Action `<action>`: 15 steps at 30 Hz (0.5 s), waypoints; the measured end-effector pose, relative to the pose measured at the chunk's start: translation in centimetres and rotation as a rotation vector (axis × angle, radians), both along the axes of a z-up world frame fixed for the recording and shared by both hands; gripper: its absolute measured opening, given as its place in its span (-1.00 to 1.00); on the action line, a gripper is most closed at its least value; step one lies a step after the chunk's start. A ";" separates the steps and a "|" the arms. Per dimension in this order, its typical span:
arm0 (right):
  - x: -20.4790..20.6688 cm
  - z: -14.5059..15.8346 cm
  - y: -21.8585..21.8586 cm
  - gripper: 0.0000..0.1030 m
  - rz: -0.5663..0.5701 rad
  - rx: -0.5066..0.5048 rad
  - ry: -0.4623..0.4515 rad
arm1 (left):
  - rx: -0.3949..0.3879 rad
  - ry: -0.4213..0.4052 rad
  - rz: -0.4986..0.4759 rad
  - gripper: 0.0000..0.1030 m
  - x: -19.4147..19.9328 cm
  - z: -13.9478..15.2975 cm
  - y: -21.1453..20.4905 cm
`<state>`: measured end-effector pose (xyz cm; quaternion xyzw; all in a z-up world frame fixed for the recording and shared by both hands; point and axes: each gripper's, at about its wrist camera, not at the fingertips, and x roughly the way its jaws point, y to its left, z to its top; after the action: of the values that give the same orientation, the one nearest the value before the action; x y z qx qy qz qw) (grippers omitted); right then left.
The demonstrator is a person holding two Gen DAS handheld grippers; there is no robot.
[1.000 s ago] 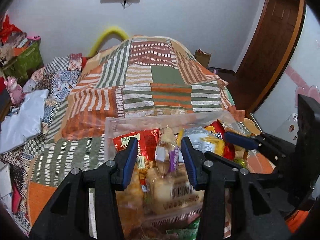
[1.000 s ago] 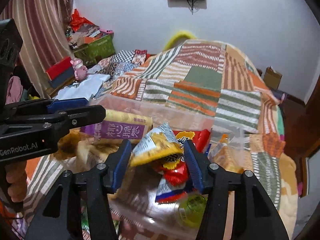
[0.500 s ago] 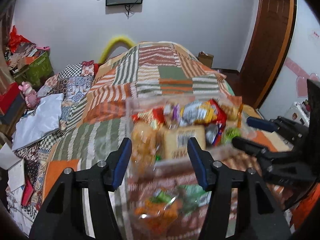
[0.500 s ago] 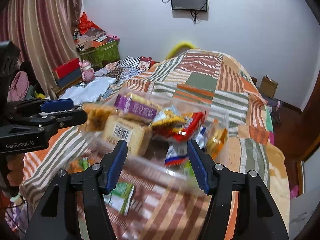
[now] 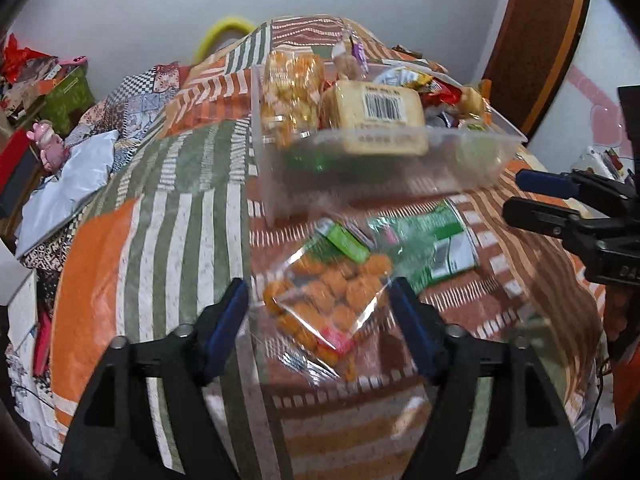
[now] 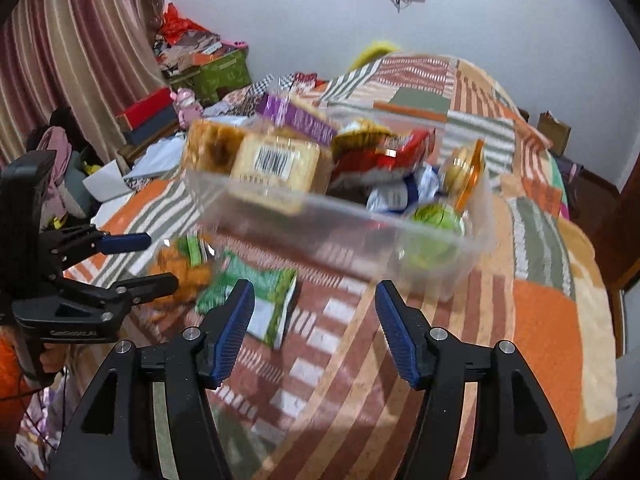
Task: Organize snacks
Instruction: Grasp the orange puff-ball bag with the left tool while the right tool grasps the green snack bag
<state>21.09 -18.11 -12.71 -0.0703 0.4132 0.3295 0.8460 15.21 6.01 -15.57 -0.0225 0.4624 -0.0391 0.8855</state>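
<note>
A clear plastic bin (image 5: 472, 152) full of several snack packs stands on the patchwork bed; it also shows in the right wrist view (image 6: 360, 236). In front of it lie a clear bag of orange snacks (image 5: 332, 300) and a green packet (image 5: 432, 248), the green packet also in the right wrist view (image 6: 260, 296). My left gripper (image 5: 320, 328) is open and empty, its jaws either side of the orange bag. My right gripper (image 6: 316, 324) is open and empty, short of the bin. Each gripper shows in the other's view, the left (image 6: 124, 260) and the right (image 5: 532, 196).
The patchwork bedspread (image 5: 160, 240) covers the bed. Boxes, a pink toy (image 5: 50, 146) and papers crowd the floor to the left. A wooden door (image 5: 532, 40) stands at the right, striped curtains (image 6: 72, 60) at the left.
Both grippers have pulled back from the bin, which now sits farther ahead. The orange bag and the green packet have come into full view on the bed.
</note>
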 end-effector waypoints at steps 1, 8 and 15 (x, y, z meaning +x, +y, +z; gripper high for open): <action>-0.1 -0.3 0.0 0.15 0.002 -0.002 0.009 | 0.002 0.001 -0.006 0.56 -0.2 -0.2 -0.1; -0.6 -1.5 0.1 0.42 0.020 -0.021 0.039 | 0.037 0.026 -0.030 0.62 1.1 -1.4 -0.3; -0.6 -1.8 1.3 0.44 0.069 -0.048 0.035 | -0.005 0.046 -0.060 0.64 3.9 -2.1 0.1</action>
<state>20.46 -16.77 -14.53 -0.0990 0.4332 0.3496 0.8248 19.09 6.12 -17.67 -0.0118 0.4830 -0.0664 0.8730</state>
